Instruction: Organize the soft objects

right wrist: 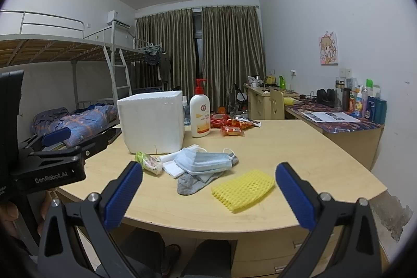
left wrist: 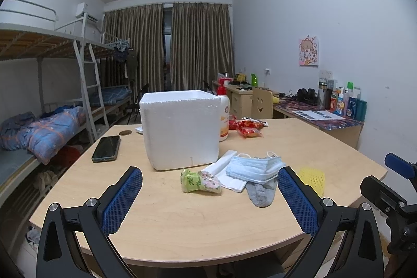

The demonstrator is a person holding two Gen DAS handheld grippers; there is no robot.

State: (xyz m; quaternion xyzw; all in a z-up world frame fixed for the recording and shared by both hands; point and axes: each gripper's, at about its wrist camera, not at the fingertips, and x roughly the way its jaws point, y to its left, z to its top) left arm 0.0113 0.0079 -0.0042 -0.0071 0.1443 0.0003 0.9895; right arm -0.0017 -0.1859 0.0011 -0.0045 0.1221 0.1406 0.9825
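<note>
A white foam box [left wrist: 181, 129] [right wrist: 152, 121] stands on the wooden table [left wrist: 182, 226] [right wrist: 312, 160]. In front of it lie a green tissue pack [left wrist: 200, 181] [right wrist: 148, 162], white foam sheets [left wrist: 221, 168] [right wrist: 172, 168], a blue face mask [left wrist: 254, 167] [right wrist: 206, 160], a grey sock [left wrist: 262, 193] [right wrist: 190, 184] and a yellow foam net [left wrist: 312, 179] [right wrist: 243, 189]. My left gripper [left wrist: 209, 197] is open and empty above the table's near edge, short of the pile. My right gripper [right wrist: 208, 189] is open and empty, short of the yellow net.
A phone [left wrist: 106, 148] lies left of the box. A lotion pump bottle [right wrist: 200, 113] and red snack packets [right wrist: 232, 125] stand behind it. Bunk beds are at the left, a cluttered desk [right wrist: 338, 121] at the right wall.
</note>
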